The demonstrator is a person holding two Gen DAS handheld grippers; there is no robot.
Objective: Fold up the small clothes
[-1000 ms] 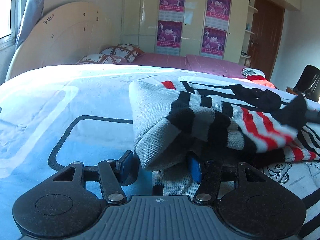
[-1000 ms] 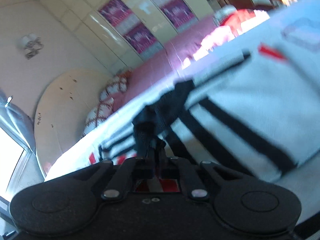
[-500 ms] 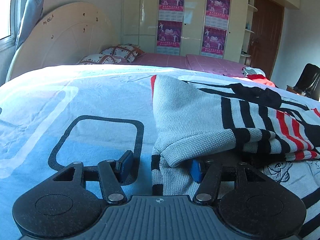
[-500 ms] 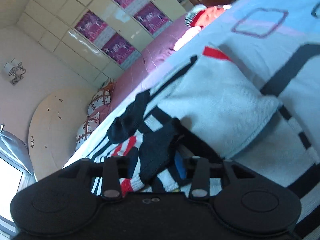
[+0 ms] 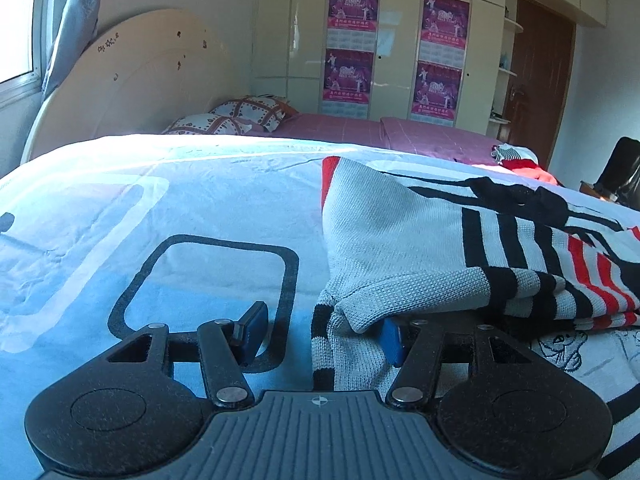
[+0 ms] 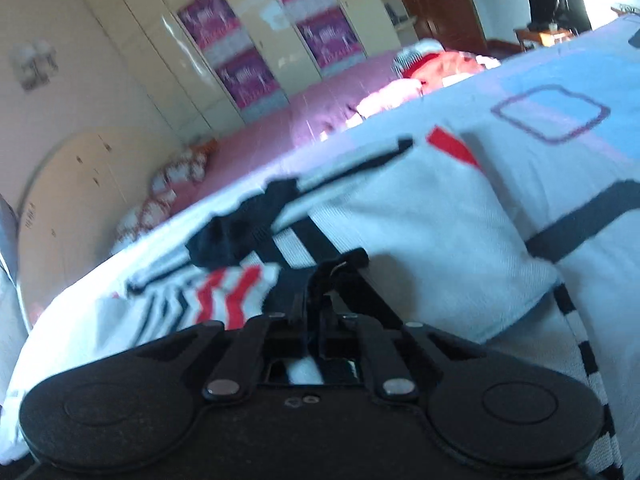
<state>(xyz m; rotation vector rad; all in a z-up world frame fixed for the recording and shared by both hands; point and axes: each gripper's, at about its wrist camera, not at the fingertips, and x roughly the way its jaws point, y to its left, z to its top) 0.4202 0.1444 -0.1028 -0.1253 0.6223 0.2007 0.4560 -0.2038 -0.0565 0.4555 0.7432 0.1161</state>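
Note:
A small grey knit sweater [image 5: 400, 240] with black and red stripes lies folded over on the blue and white bedsheet [image 5: 140, 208]. My left gripper [image 5: 322, 330] is open, low on the sheet, with the sweater's folded edge lying between and over its blue pads [image 5: 252, 330]. In the right wrist view the same sweater [image 6: 420, 208] spreads ahead. My right gripper [image 6: 316, 300] is shut on a black part of the sweater [image 6: 340, 268], pinched between the fingers.
A pink bed [image 5: 360, 128] with patterned pillows [image 5: 240, 114] lies beyond, with red and white clothes [image 6: 432, 64] on it. Wardrobe doors with posters [image 5: 352, 40] line the far wall. A dark chair [image 5: 620, 172] stands at the right.
The sweater's striped sleeve has been carried across and laid flat. My right gripper opened half a second ago and is now shut on black fabric. My left gripper has stayed open and still.

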